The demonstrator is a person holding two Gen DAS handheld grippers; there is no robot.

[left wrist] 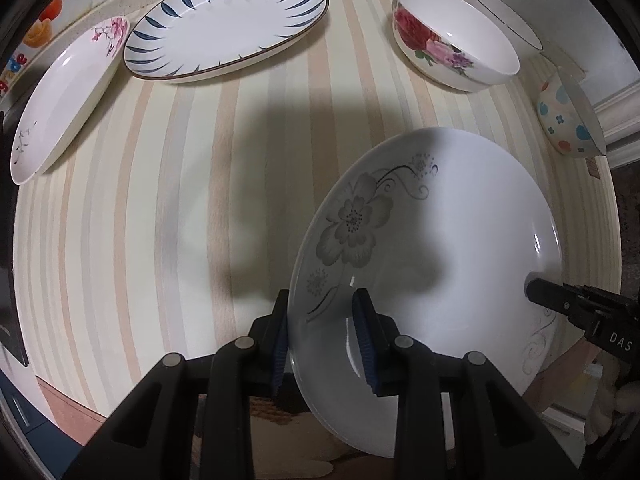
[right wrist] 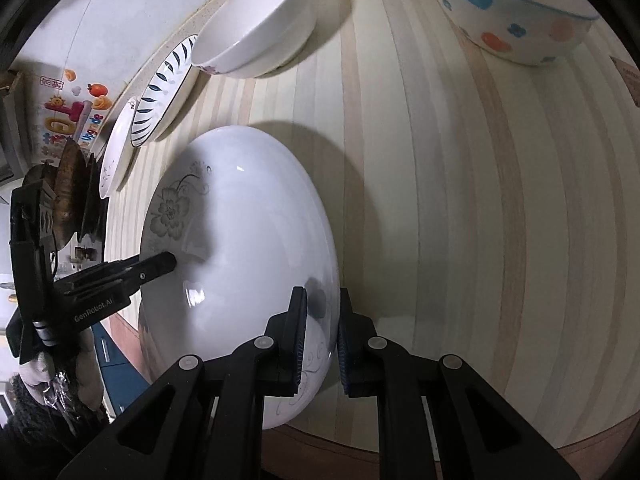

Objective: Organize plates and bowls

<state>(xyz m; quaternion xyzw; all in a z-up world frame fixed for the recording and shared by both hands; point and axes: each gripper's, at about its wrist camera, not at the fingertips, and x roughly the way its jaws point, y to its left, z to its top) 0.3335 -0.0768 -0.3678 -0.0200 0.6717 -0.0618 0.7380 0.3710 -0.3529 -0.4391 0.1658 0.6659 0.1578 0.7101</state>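
Note:
A white plate with a grey flower [left wrist: 460, 240] is held over the striped table near its front edge. My left gripper [left wrist: 324, 336] is shut on its left rim. My right gripper [right wrist: 322, 340] is shut on the opposite rim of the same plate [right wrist: 248, 240]; it shows in the left wrist view [left wrist: 560, 300] at the plate's right rim. A blue-leaf oval plate [left wrist: 228, 28] and a pink-blossom plate [left wrist: 64, 100] lie at the far left. A rose bowl [left wrist: 452, 40] and a dotted bowl [left wrist: 568, 120] stand at the far right.
The striped table top [left wrist: 160, 220] ends at a front edge [left wrist: 64, 392] close below my grippers. A black-rimmed white dish [left wrist: 504, 16] sits behind the rose bowl. A wall with fruit stickers [right wrist: 72, 116] runs behind the plates.

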